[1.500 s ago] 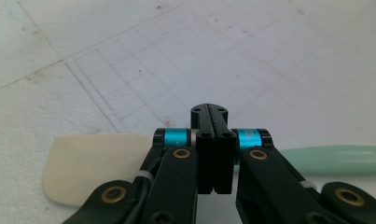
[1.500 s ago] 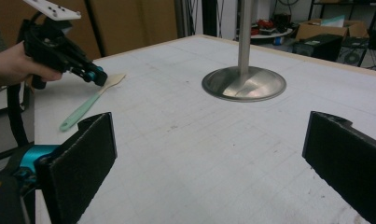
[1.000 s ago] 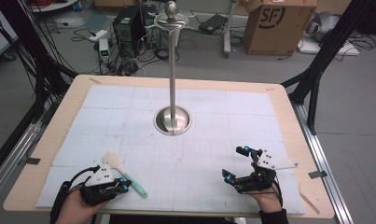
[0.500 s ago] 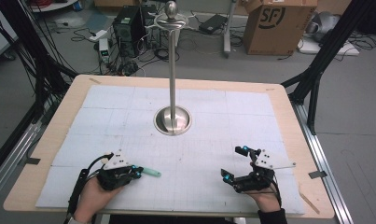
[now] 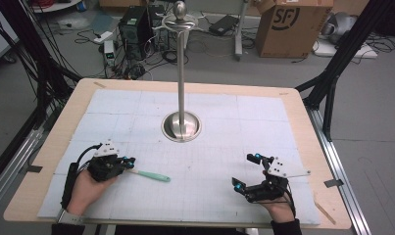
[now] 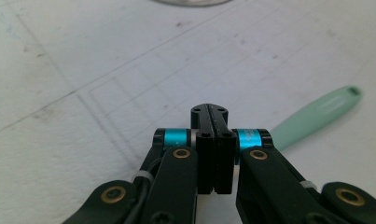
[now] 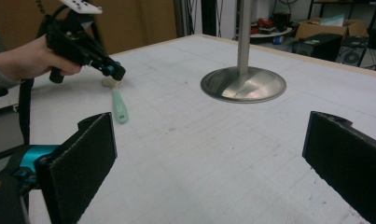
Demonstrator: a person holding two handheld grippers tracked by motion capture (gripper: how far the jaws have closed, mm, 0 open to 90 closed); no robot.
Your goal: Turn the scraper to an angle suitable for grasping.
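High view: the left gripper (image 5: 128, 162) sits low at the near left of the steel stand (image 5: 181, 73), held in the person's left hand (image 5: 87, 183). Its jaws look pressed together, their tips right at the pale end of a mint-green brush (image 5: 148, 174); whether they pinch that end cannot be told from here. The brush lies flat on the white gridded mat (image 5: 224, 117), its handle running from the tips toward the near side of the stand's round base, well short of it. The right gripper (image 5: 247, 172) rests near and to the right of the stand, jaws spread wide with nothing between them, the right hand (image 5: 278, 208) behind it.

Left gripper view: the left gripper (image 6: 213, 114) shows its two black jaws closed flat against each other, no gap visible. The green handle (image 6: 316, 114) slants out from behind the right-hand jaw link, smooth and rounded, with a small hole at its far tip; its near end is hidden, so the grip on it is unclear. The edge of the stand's base shows at the top.

Right gripper view: the right gripper (image 7: 209, 161) has its padded jaws far apart over bare mat, touching nothing. Beyond, left of the stand's base (image 7: 243, 84), the left gripper (image 7: 113, 72) points down, its tip touching the brush's cream head, and the green handle (image 7: 119, 106) lies flat on the mat
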